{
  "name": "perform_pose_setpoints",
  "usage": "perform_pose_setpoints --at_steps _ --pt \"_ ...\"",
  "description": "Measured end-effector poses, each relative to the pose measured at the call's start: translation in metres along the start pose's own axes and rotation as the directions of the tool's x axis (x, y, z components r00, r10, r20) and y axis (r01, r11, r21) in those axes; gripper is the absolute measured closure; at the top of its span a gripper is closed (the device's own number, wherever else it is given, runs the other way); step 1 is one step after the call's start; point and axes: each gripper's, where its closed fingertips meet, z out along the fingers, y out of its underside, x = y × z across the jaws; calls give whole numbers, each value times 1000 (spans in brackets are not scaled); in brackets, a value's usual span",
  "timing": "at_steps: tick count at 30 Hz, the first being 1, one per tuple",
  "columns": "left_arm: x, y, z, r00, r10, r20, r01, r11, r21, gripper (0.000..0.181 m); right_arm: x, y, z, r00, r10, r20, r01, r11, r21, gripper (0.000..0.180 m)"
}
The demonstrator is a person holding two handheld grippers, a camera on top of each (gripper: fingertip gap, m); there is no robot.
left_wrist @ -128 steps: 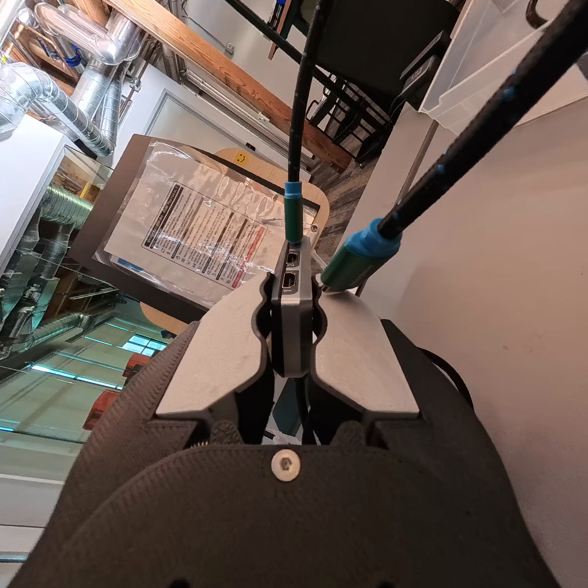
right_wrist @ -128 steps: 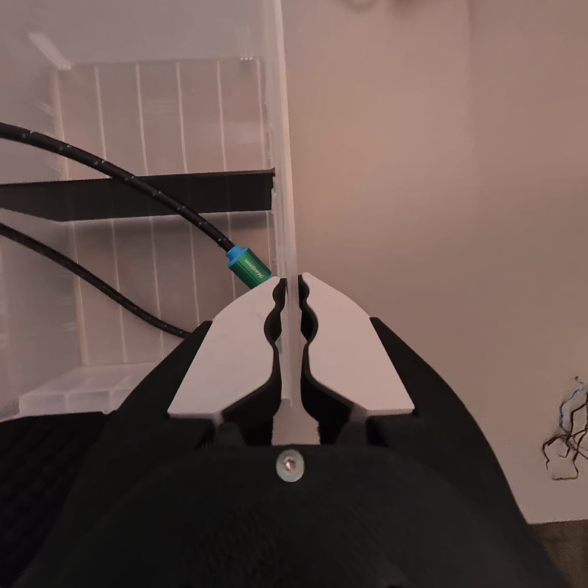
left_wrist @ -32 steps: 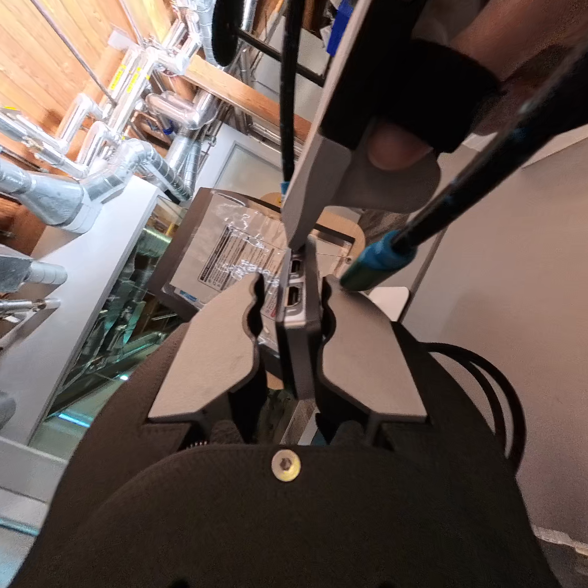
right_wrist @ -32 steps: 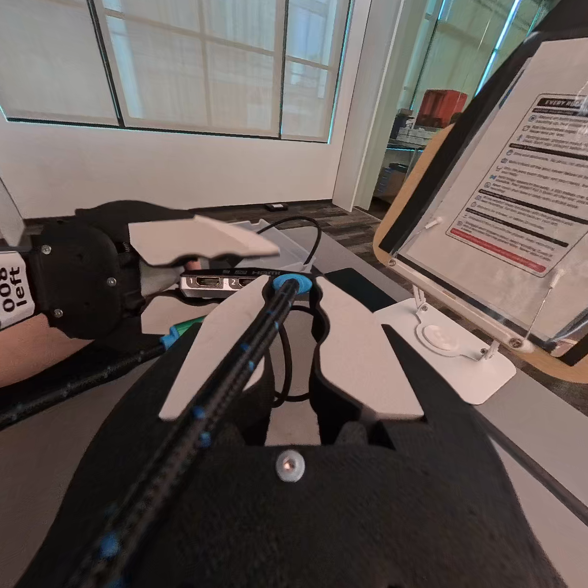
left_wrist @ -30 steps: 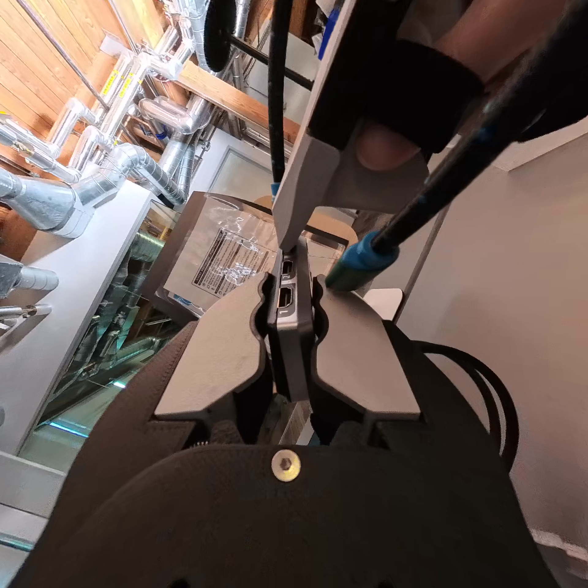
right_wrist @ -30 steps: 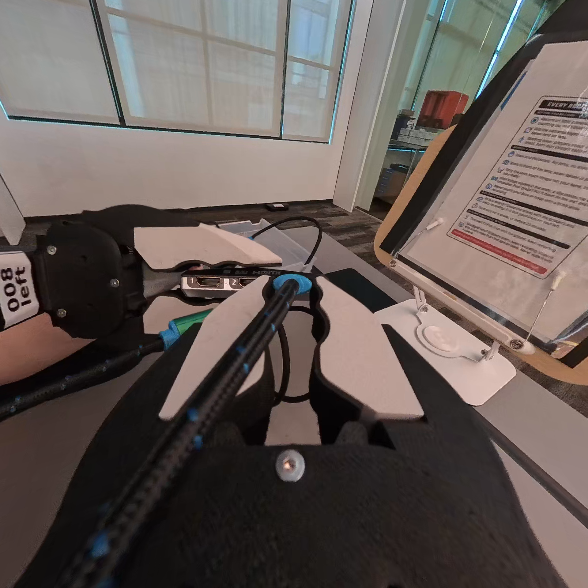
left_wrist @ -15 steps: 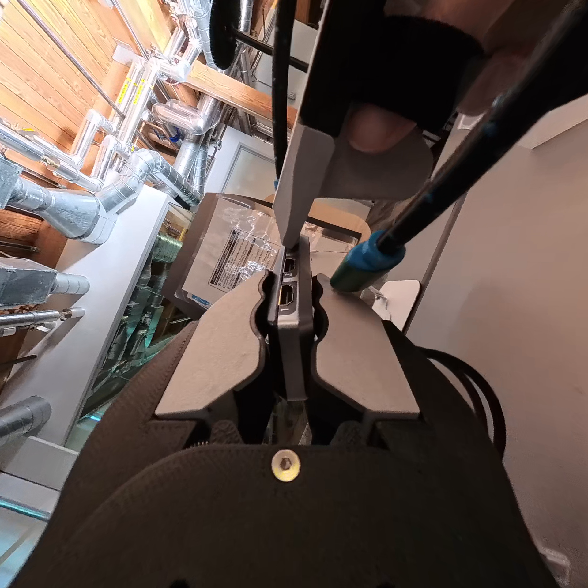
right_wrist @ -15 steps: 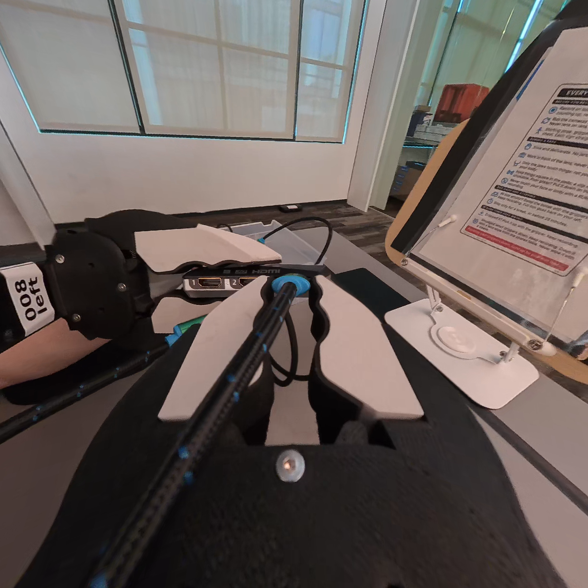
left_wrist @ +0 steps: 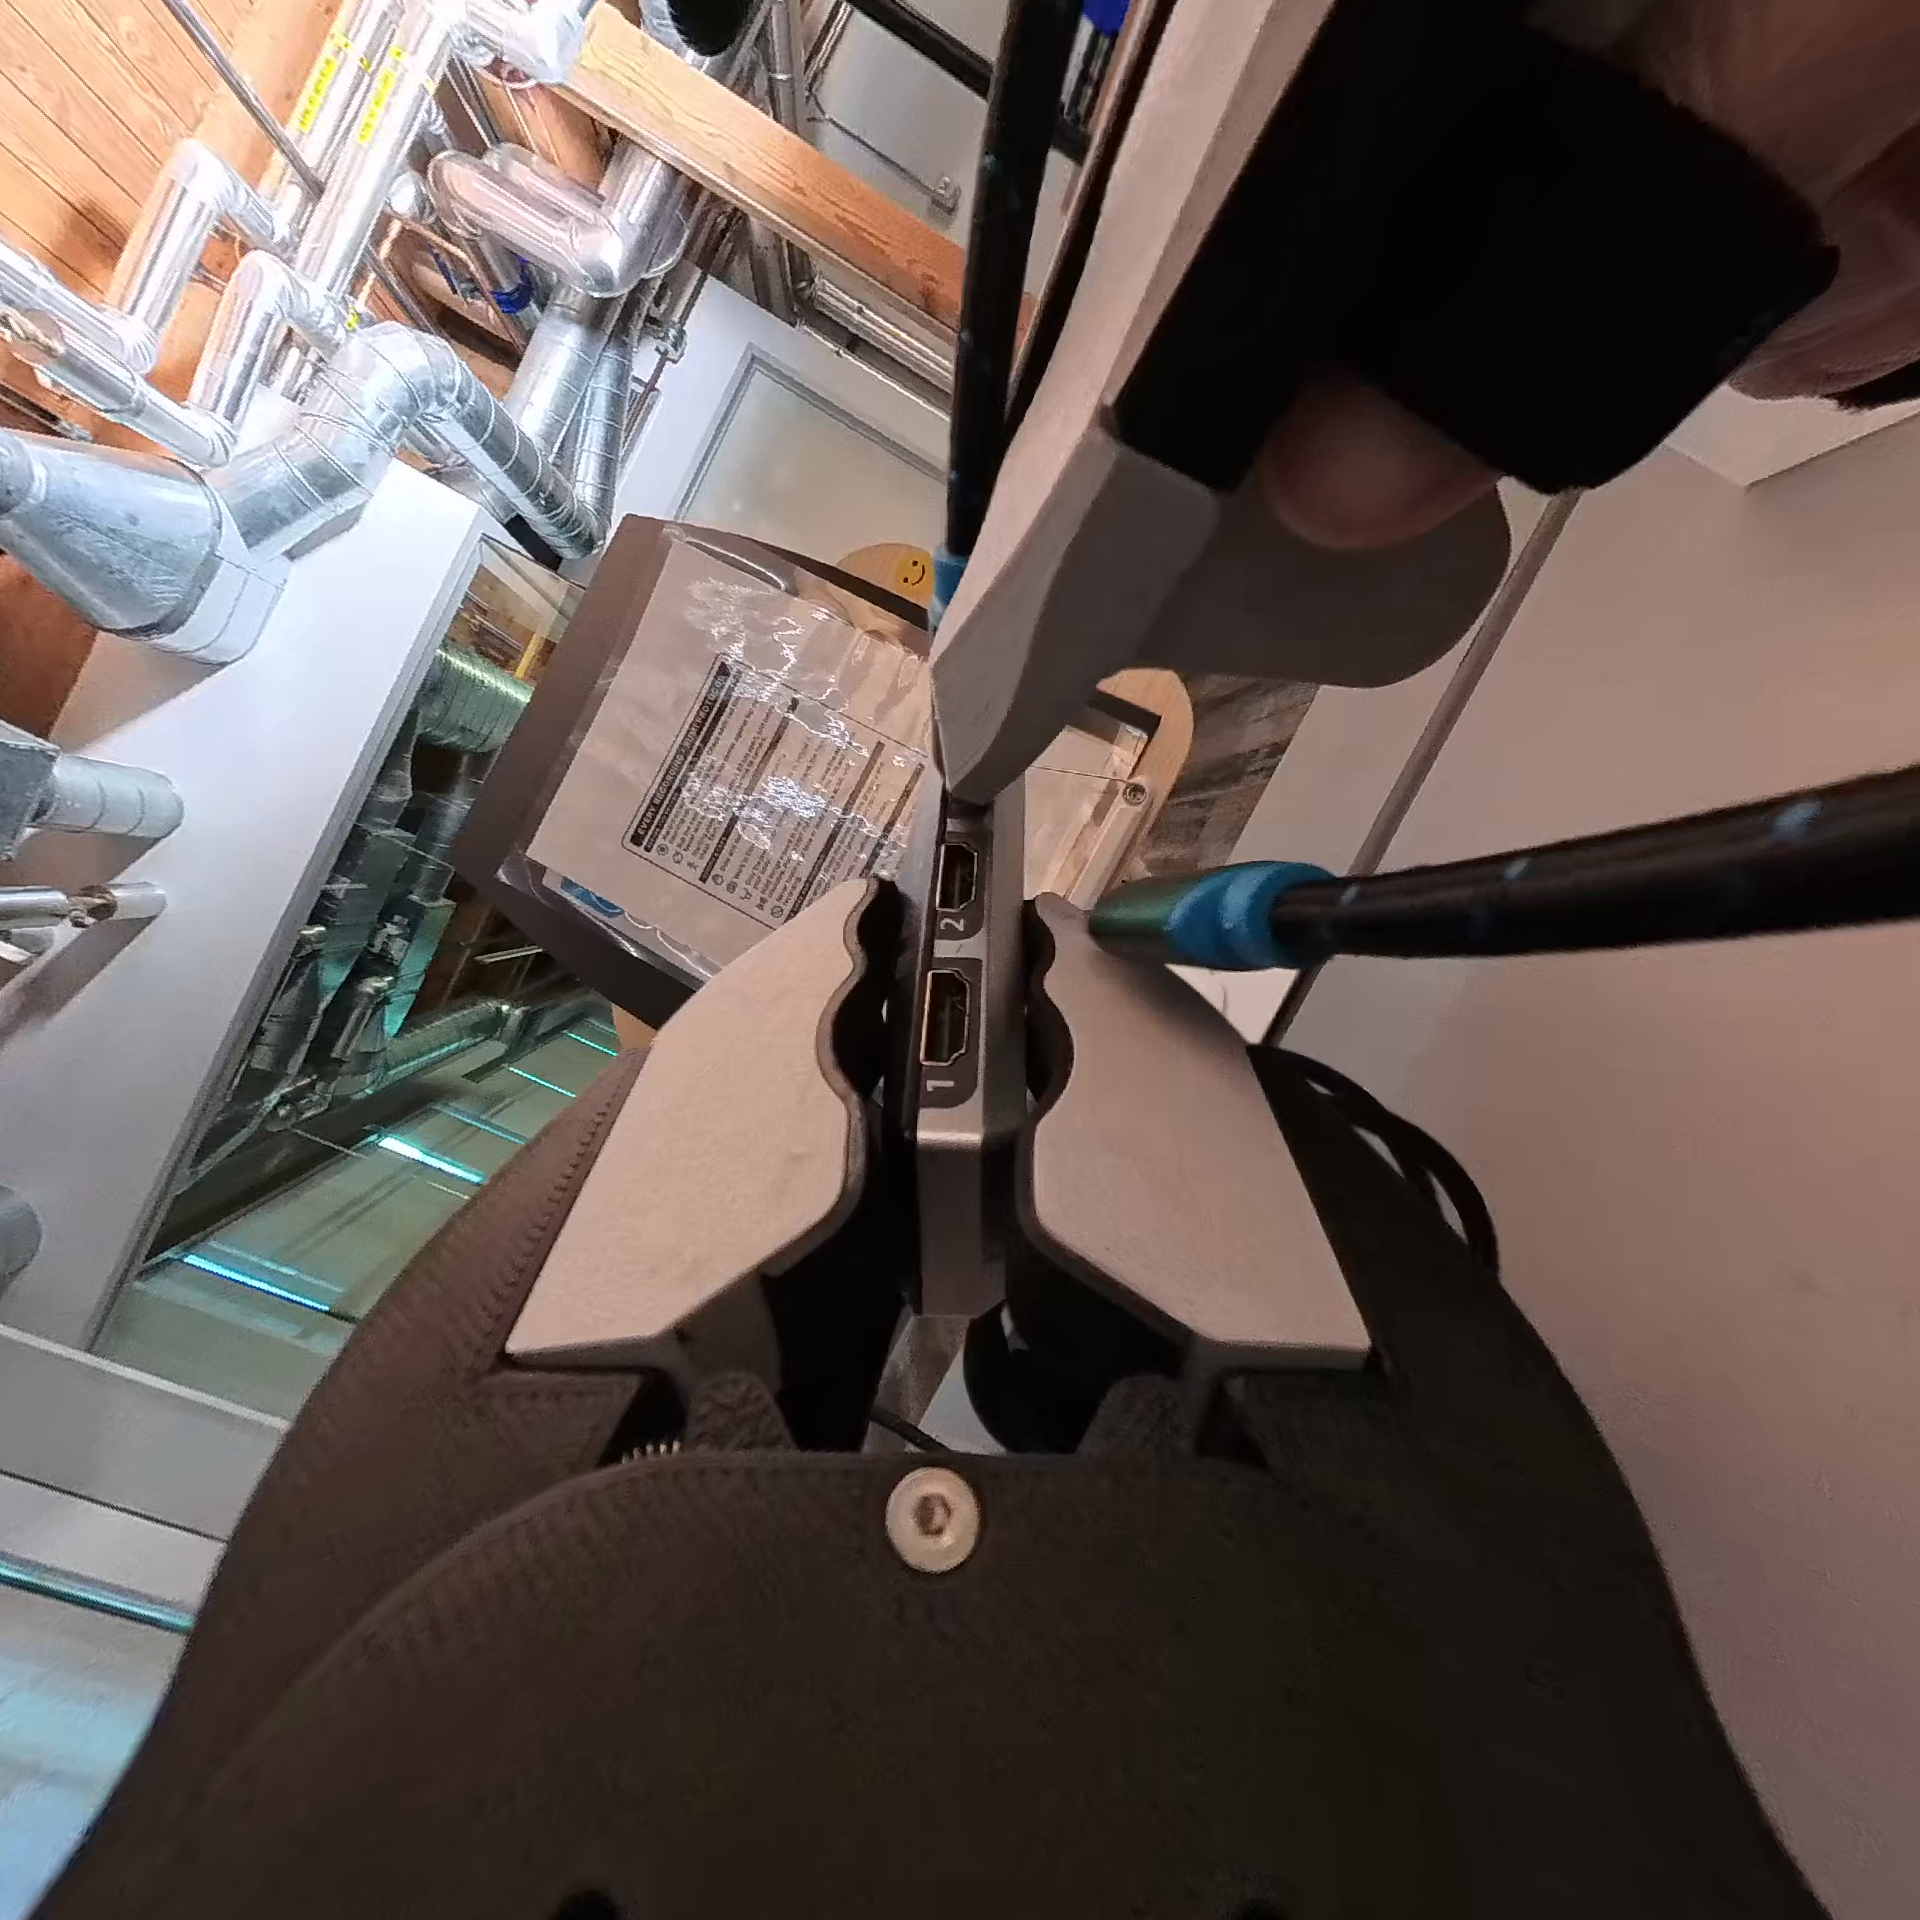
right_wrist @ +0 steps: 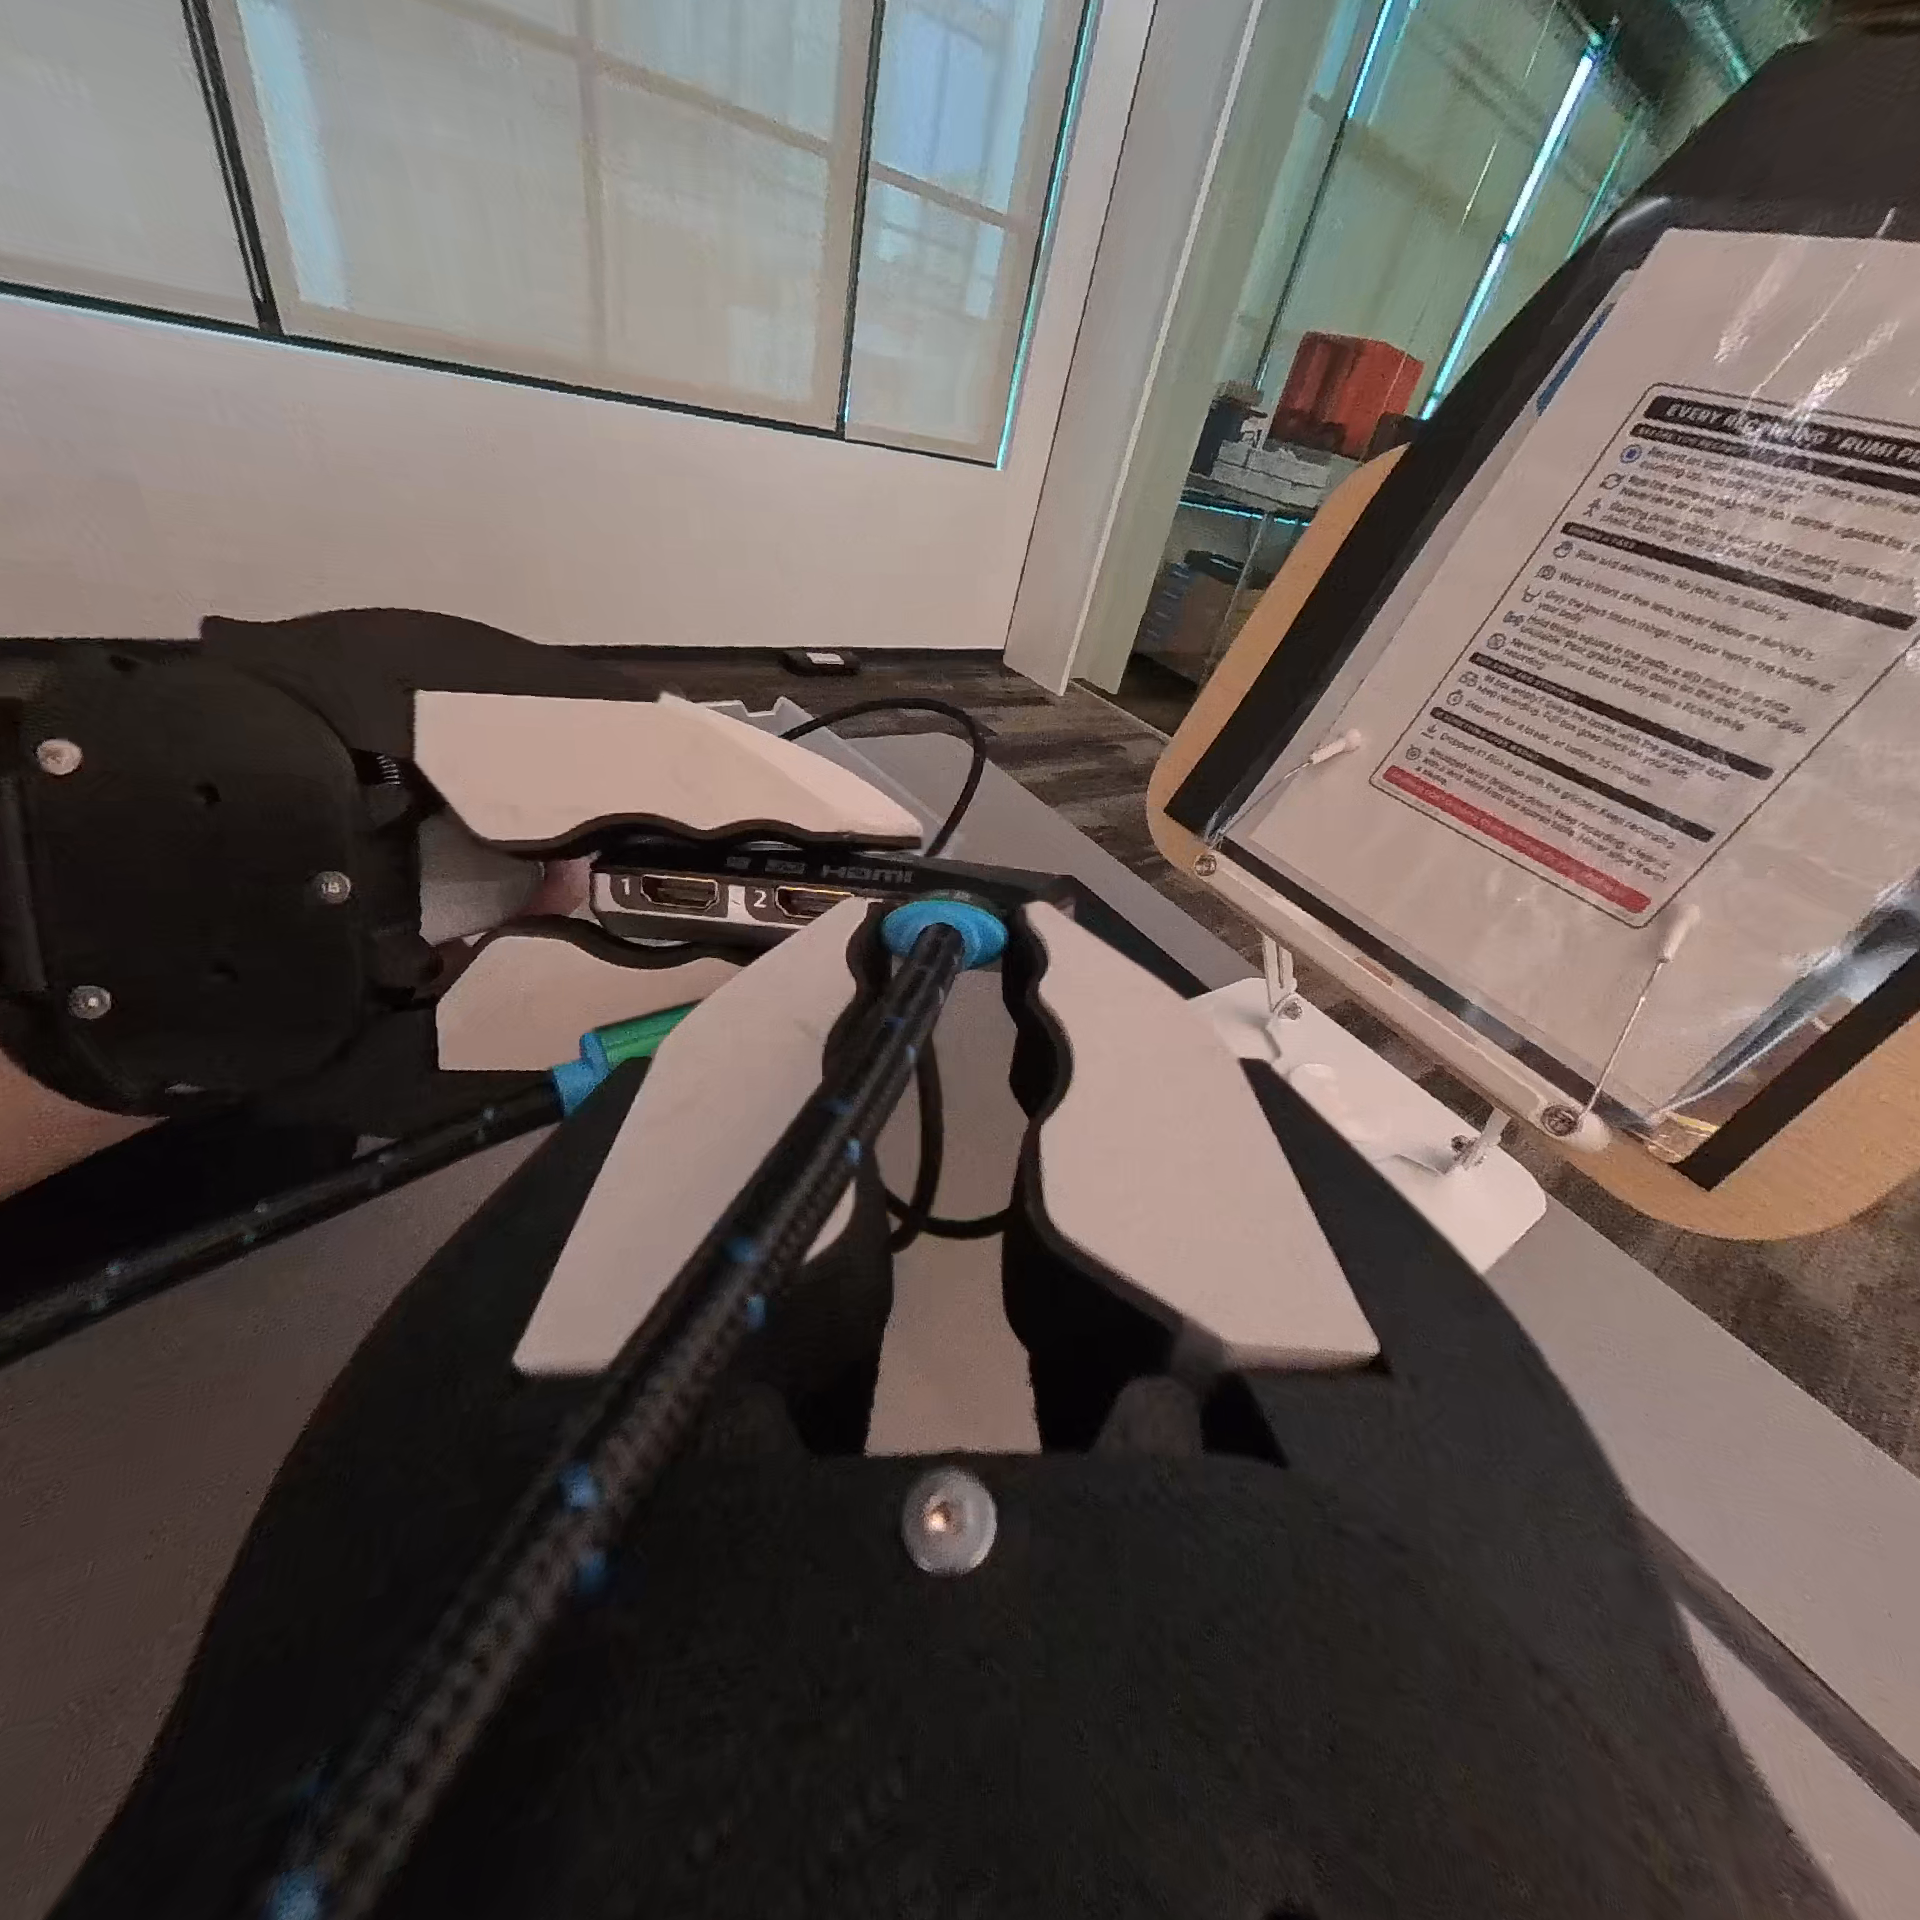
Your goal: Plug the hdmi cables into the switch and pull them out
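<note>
**Lining up the plug with the far port**

Left wrist view: my left claw (left_wrist: 954, 914) is clenched on the switch (left_wrist: 958, 1122), edge-on, so both free ports face out toward the other hand. A loose green plug (left_wrist: 1195, 923) rests against my finger, parked out of the way.

Right wrist view: my right claw (right_wrist: 935, 925) is grasping the braided hdmi cable (right_wrist: 727, 1257) right at its blue collar (right_wrist: 940, 927), nose at the switch's (right_wrist: 831, 883) far end. Gripping close to the plug probably keeps it from wobbling. Can't tell if it's seated.
</note>
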Motion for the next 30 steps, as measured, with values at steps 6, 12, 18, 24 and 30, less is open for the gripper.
perform_pose_setpoints --at_steps 6,12,18,24,30 --pt "-1 -4 -3 997 -71 -33 72 997 21 159 -3 -6 -2 996 -71 -49 72 997 17 159" --pt "-1 -3 -1 998 -40 41 38 998 45 148 -6 -11 -4 981 -176 -82 178 984 19 158" --pt "-1 4 0 997 48 67 -49 999 19 159 -6 -2 0 990 -140 -31 139 990 -31 157" --pt "-3 3 -1 991 97 87 -96 995 -21 159 -5 -5 -2 992 -105 -66 105 994 -5 158" --pt "-6 4 0 997 44 69 -43 999 -21 158 -5 -9 -3 957 -221 -189 223 975 -9 159"
